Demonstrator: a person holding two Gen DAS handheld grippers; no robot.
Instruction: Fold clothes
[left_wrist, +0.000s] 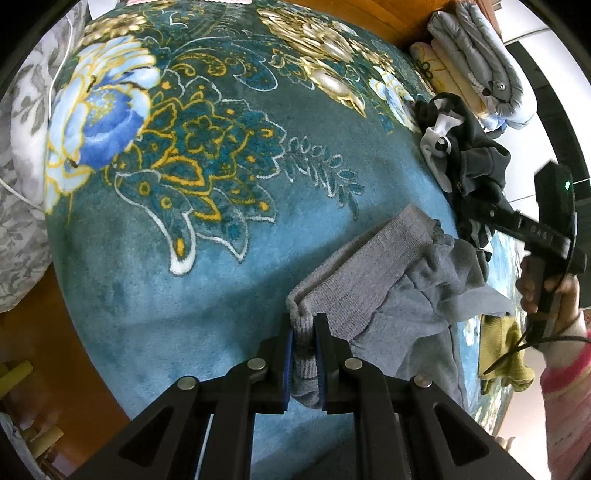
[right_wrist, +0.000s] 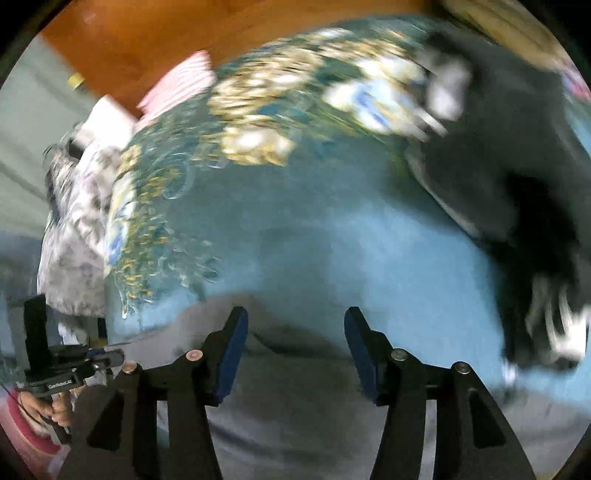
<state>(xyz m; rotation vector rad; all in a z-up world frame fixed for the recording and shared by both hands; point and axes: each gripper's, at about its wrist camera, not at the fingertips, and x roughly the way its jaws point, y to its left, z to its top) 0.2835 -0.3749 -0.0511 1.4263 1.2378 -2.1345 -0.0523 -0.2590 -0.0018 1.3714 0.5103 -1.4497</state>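
Honestly the whole right wrist view is smearing: the teal plush blanket with gold and blue flowers (right_wrist: 295, 221) is blurring into streaks, and the dark grey and black garment with white patches (right_wrist: 517, 166) is reading as one fuzzy mass, so its folds aren't telling apart. In the left wrist view the olive-green knitted piece (left_wrist: 498, 350) is getting cut off by the person's pink striped sleeve (left_wrist: 565, 387), and the frame's edge is cropping that sleeve.

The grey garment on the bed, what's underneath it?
Under the grey garment lies the blue floral blanket. Its ribbed edge is pinched in the left gripper. An olive-green cloth shows beside it; whether that continues beneath is hidden.
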